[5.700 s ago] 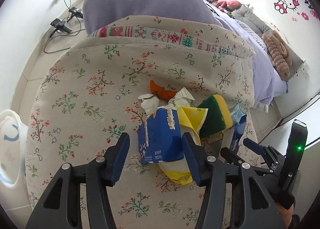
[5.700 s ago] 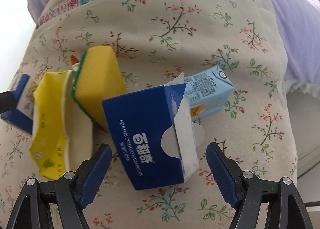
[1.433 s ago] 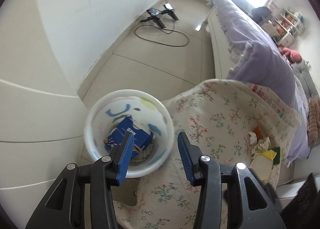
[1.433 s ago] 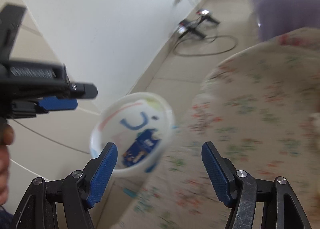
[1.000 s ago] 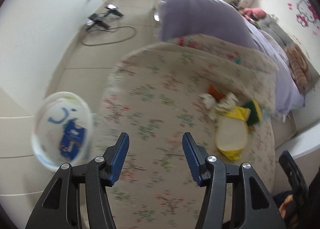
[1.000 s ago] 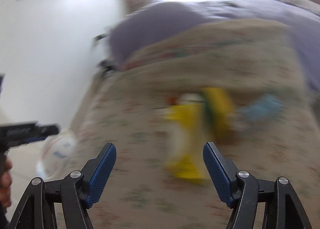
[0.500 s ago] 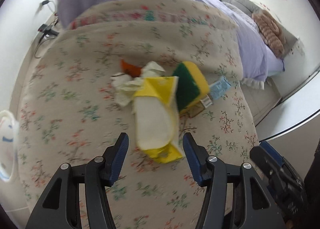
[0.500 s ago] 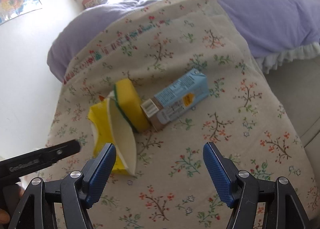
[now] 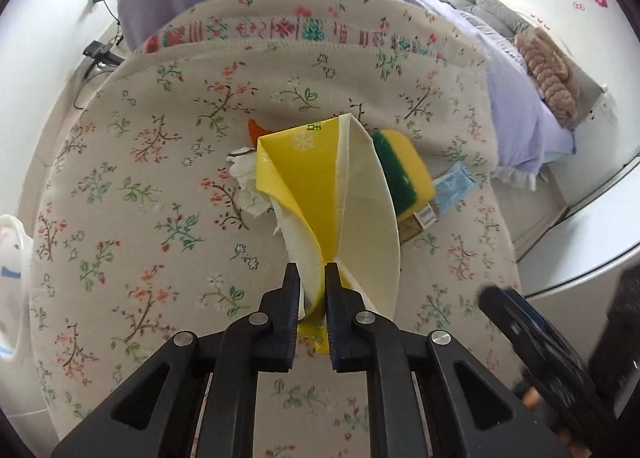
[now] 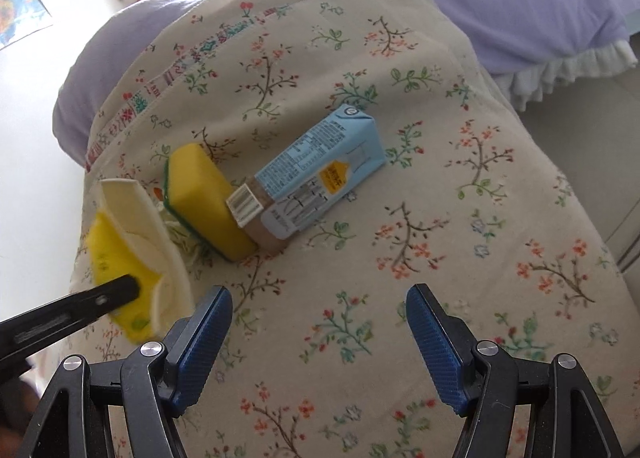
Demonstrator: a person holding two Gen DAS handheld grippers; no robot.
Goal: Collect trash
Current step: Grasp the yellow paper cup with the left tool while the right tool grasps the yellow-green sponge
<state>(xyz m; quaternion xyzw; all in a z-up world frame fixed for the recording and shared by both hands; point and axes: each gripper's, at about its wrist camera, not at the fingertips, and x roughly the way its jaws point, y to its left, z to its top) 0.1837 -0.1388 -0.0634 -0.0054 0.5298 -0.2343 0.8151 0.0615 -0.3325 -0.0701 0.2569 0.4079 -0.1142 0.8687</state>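
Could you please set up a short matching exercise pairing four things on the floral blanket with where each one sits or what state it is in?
Things:
1. yellow paper wrapper
2. sponge
3. light blue drink carton
4. right gripper

States or places:
A. jaws open above bare blanket, nothing between them
B. lying on its side, one end against the sponge
C. pinched at its near end by the left gripper
D. between the wrapper and the carton

Pairs: 1-C, 2-D, 3-B, 4-A

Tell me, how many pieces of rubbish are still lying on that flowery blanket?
5, perhaps more hidden: a yellow wrapper pinched in the left claw, a sponge, a blue carton against it, crumpled tissue and an orange scrap behind the wrapper.
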